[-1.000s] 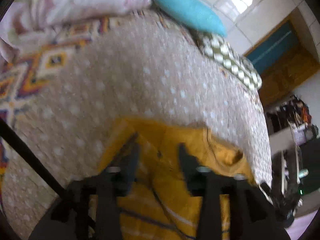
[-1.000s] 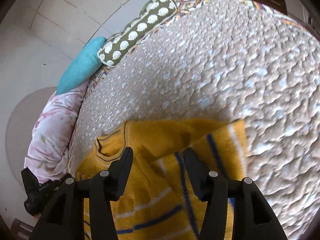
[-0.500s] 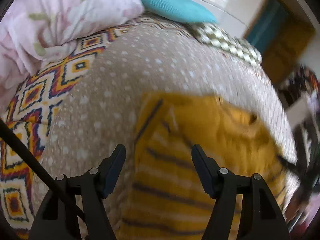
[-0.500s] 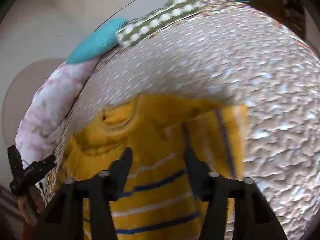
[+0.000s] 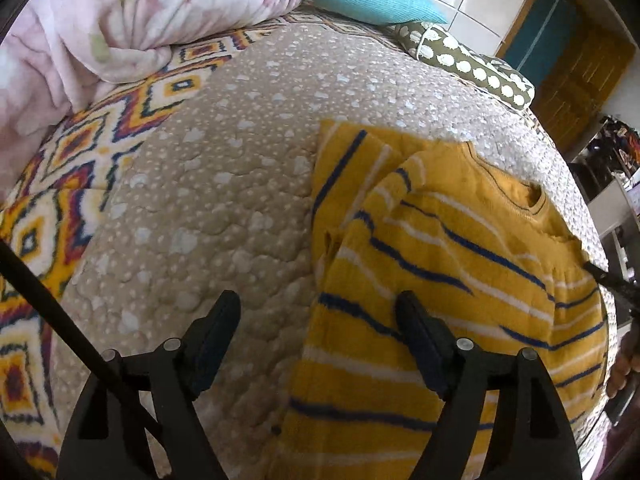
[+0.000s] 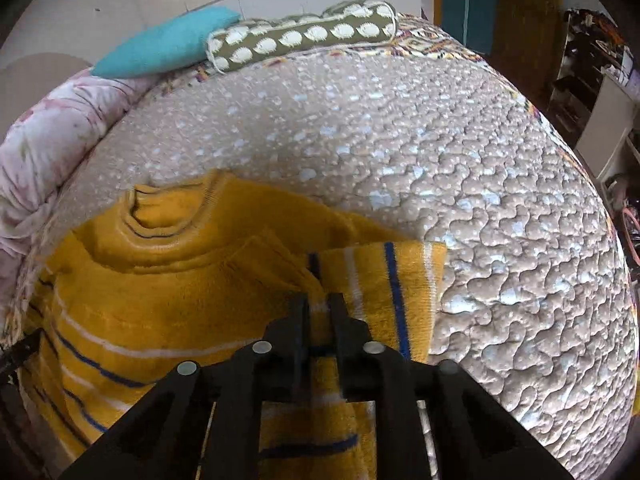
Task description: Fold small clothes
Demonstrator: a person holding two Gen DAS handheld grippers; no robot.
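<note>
Yellow striped sweater [image 5: 448, 280] lying near the bed's front edge on the beige quilt [image 5: 208, 184], left gripper [image 5: 316, 316] jaws apart and opening, gripping nothing, right gripper [image 6: 319, 308] jaws nearly together yet opening, sweater fold between its fingertips, pillows [image 6: 304, 36] along the far edge.

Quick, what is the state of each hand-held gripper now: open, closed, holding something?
Left hand-held gripper: open and opening wider, holding nothing.
Right hand-held gripper: nearly closed on a fold of the yellow sweater, jaws opening slightly.
</note>
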